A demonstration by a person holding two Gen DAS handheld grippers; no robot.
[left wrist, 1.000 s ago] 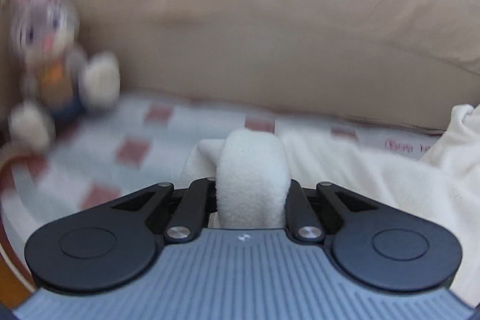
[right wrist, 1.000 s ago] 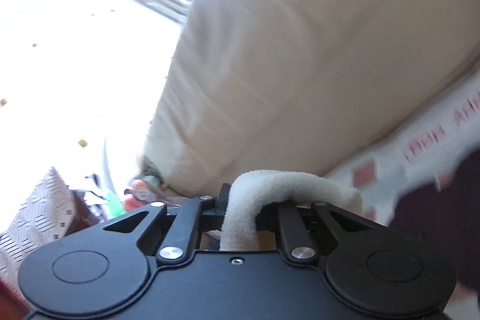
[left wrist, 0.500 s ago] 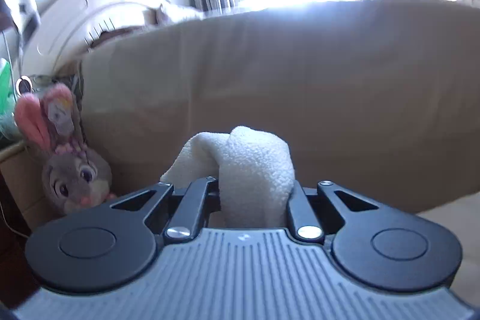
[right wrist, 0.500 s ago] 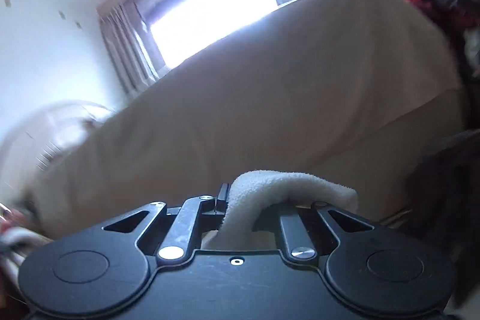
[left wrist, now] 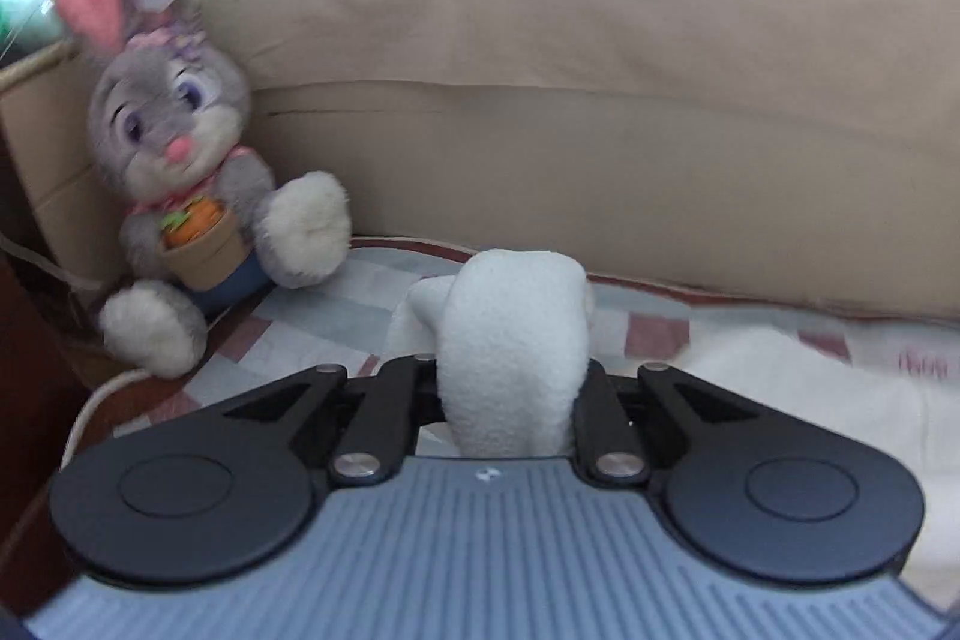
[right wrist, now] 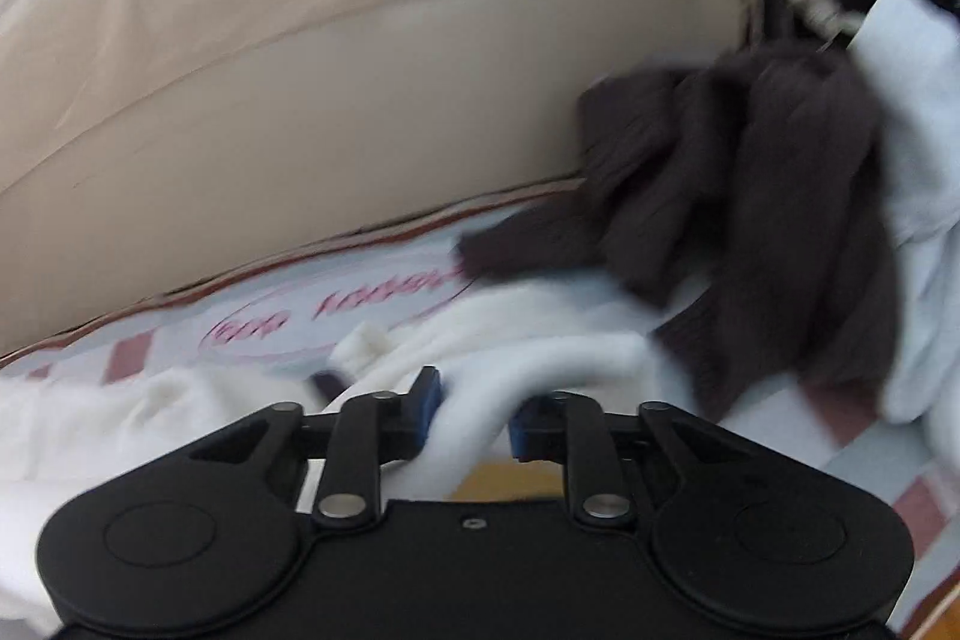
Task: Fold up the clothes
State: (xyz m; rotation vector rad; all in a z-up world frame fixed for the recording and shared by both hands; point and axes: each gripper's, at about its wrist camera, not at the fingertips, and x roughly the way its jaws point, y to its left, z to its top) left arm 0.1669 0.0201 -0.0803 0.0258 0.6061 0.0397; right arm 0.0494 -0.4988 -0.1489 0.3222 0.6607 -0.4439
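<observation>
In front of the beige sofa back (left wrist: 600, 112), cream fleece garment (left wrist: 510, 346) lies across the checked seat cover (right wrist: 180, 340). Left gripper (left wrist: 510, 388) clamps a bunched fold of it; right gripper (right wrist: 471, 418) pinches another fold. Plush rabbit (left wrist: 180, 160) leans against the sofa back, dark garment (right wrist: 750, 196) heaped against it.

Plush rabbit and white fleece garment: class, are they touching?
Apart. The left wrist view shows checked bedding between the plush rabbit and the white fleece garment.
</observation>
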